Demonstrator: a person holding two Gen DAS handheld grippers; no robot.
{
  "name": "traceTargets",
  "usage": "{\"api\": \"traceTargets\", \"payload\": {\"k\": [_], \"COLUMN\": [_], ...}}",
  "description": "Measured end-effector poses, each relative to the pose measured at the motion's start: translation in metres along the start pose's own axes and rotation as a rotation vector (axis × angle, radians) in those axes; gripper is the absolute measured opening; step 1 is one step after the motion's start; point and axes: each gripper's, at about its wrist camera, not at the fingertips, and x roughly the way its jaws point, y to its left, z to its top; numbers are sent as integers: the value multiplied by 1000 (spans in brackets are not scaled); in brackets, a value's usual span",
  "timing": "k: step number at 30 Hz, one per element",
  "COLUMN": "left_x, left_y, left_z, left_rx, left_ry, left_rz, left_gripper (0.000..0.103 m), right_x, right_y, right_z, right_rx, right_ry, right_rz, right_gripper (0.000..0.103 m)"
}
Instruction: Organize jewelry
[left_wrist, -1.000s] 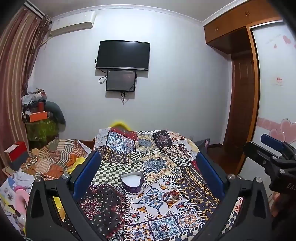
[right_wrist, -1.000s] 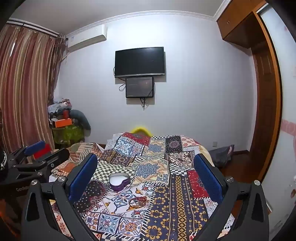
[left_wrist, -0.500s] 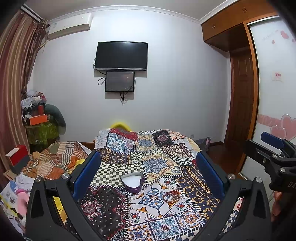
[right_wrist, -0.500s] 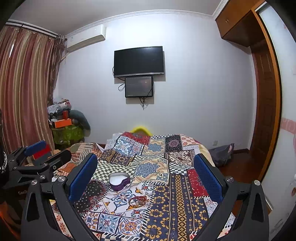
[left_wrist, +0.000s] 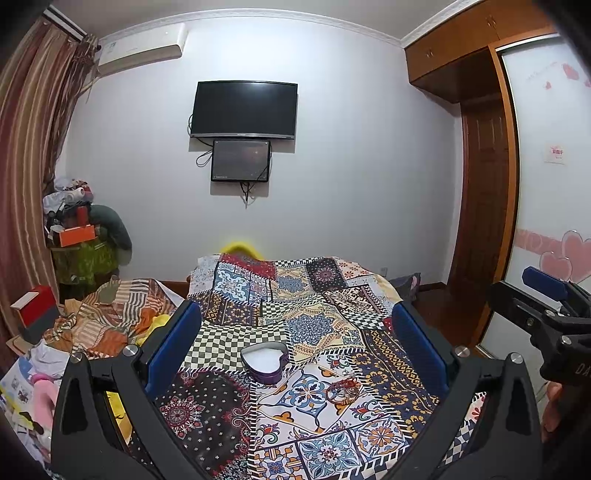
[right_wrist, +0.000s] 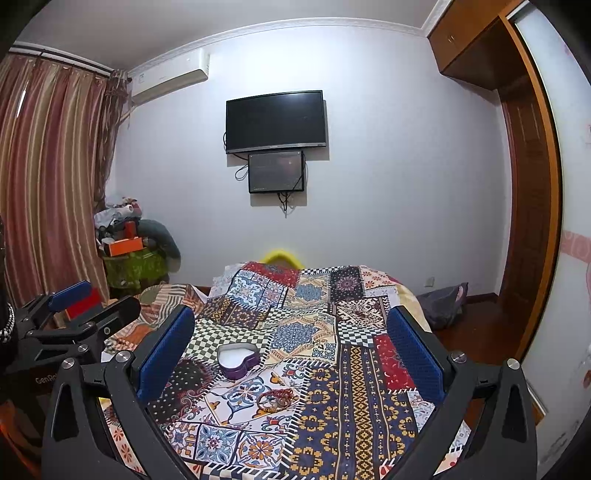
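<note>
On the bed, which is covered by a patchwork cloth of many patterns, stands a purple heart box with no lid on it and a white inside. Just beside it, toward the camera and a little to the right, lies a small heap of jewelry: reddish bangles and beads, too small to tell apart. The box and the heap are near each other but do not touch. The left gripper is above the near end of the bed with its jaws wide apart and nothing between them; both the box and the jewelry show in the gap between its blue pads. The right gripper is also spread wide and holds nothing, and in its view the box and the jewelry lie left of the middle, nearer to its left finger. Each gripper shows at the edge of the other's view: the right gripper at the right edge, the left gripper at the left edge. On the far wall hangs a TV with a smaller screen under it. A striped blanket lies crumpled to the left of the bed, and a wooden wardrobe stands on the right.
</note>
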Motion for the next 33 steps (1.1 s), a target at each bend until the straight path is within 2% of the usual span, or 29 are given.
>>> {"api": "traceTargets", "payload": {"k": [33], "left_x": [5], "left_y": [3], "left_z": [0], "left_rx": [-6], "left_ry": [10], "left_rz": [4], "left_gripper": [103], "right_x": [2], "right_y": [-1], "right_z": [-1], "right_rx": [0], "right_ry": [2], "right_rz": [-2], "right_gripper": [103]}}
